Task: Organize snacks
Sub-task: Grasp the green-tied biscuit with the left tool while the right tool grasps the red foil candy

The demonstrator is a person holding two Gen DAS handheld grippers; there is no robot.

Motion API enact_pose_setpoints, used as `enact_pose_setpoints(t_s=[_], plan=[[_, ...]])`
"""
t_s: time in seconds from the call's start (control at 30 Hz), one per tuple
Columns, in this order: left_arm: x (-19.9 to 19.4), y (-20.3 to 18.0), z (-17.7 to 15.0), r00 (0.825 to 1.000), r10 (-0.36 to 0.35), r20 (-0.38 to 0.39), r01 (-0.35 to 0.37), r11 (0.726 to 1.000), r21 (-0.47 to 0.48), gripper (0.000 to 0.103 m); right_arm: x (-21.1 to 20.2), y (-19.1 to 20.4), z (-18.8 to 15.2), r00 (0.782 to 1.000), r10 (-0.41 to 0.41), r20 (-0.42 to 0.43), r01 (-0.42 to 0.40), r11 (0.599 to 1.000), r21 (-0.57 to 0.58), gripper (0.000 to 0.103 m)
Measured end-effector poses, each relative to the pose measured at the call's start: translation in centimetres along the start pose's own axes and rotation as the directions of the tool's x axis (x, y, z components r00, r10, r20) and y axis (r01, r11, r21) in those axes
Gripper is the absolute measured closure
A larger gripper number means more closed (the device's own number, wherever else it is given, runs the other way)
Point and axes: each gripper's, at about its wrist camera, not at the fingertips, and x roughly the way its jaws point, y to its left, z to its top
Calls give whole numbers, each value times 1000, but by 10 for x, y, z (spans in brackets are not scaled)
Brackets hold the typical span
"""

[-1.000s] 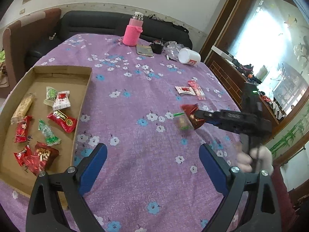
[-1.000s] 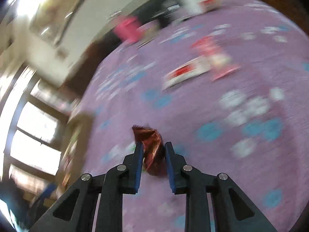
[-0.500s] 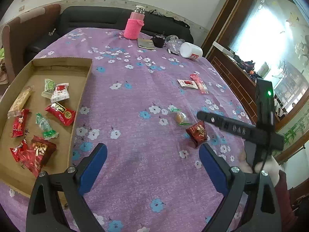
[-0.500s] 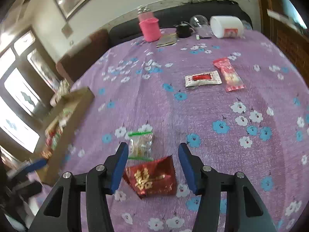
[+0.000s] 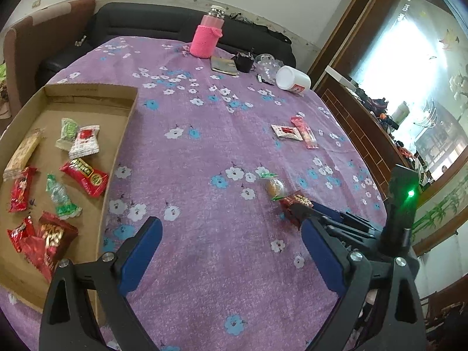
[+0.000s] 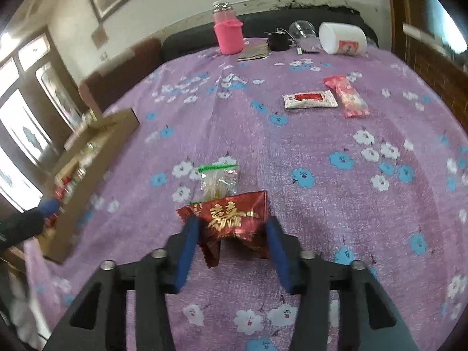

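Left wrist view: left tongs [image 5: 231, 251] wide open, empty, over the table [image 5: 204, 152]; red candy packet [image 5: 295, 203] at 2 o'clock, cardboard tray [image 5: 117, 146] at 10 o'clock.

Right wrist view: right tongs [image 6: 232, 234], jaws just closing, pads flanking the packet [image 6: 231, 216]; contact cannot be told. Clear-wrapped sweet [image 6: 218, 180] at 12 o'clock.

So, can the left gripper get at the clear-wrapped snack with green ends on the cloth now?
Probably yes. The left gripper is open and empty, with bare cloth ahead. Only the right gripper, closing on the dark red packet beside the clear-wrapped snack, crowds it.
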Motion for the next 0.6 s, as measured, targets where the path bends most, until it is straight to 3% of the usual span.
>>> enact_pose_setpoints(t_s=[0.03, 0.1, 0.2, 0.27, 0.37, 0.47, 0.53, 0.6], plan=[[3, -2, 2, 1000, -2, -6, 2, 1000, 3, 7, -4, -3, 0, 1000, 6, 8, -6, 1000, 6, 76], [13, -8, 9, 1000, -11, -21, 11, 1000, 8, 8, -10, -7, -1, 1000, -1, 7, 1, 1000, 9, 82], [31, -19, 18, 998, -31, -47, 32, 999, 19, 8, -19, -17, -4, 997, -80, 2, 80, 997, 5, 88], [43, -26, 25, 997, -39, -66, 40, 999, 23, 8, -24, -28, -8, 987, -163, -2, 163, 987, 5, 89], [68, -39, 36, 992, -86, -93, 89, 996, 32, 8, -34, -52, -15, 990, -138, -17, 139, 988, 66, 89], [99, -52, 42, 988, -78, -134, 87, 994, 62, 8, -49, -64, -19, 993, -117, 14, 115, 988, 100, 89], [119, -58, 43, 988, -51, -146, 66, 992, 106, 14, -58, -68, -19, 995, -94, 36, 90, 989, 116, 89], [131, -61, 43, 986, -28, -166, 49, 991, 127, 41, -65, -69, -20, 996, -70, 51, 63, 990, 123, 89]])
